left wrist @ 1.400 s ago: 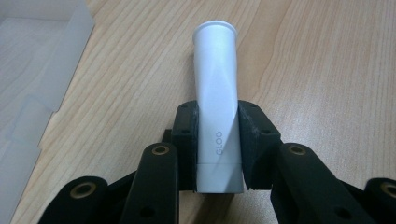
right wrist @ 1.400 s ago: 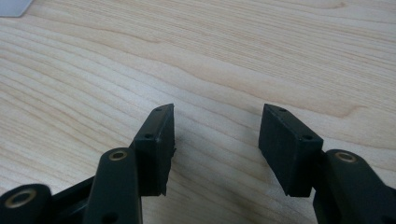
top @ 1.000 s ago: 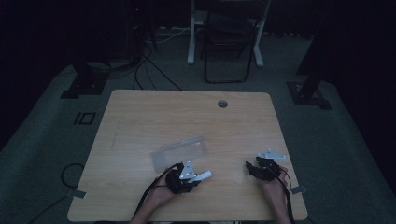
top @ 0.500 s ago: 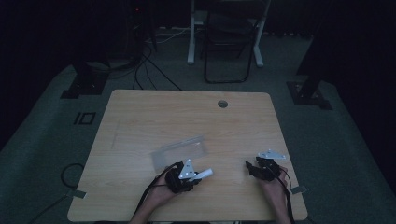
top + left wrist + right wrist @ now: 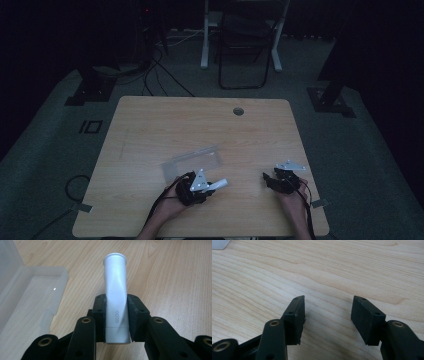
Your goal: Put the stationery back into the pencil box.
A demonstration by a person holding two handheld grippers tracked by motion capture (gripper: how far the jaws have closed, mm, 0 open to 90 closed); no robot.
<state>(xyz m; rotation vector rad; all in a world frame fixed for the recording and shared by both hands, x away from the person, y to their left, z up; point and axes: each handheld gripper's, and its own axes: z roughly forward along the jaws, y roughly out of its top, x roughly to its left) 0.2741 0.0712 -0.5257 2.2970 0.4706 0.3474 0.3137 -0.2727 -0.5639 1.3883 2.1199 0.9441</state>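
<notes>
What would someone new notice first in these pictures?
Probably the white tube, marked GLOO, clamped in the left claw near the table's front edge. Just beyond it lies a clear plastic box. The right claw sits open and empty over bare wood at the front right, and the room around is dark.

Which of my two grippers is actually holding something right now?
The left gripper: its black jaws are clamped on a white cylindrical glue-stick tube marked GLOO, beside the clear plastic box. The right gripper stands open over bare wooden table.
</notes>
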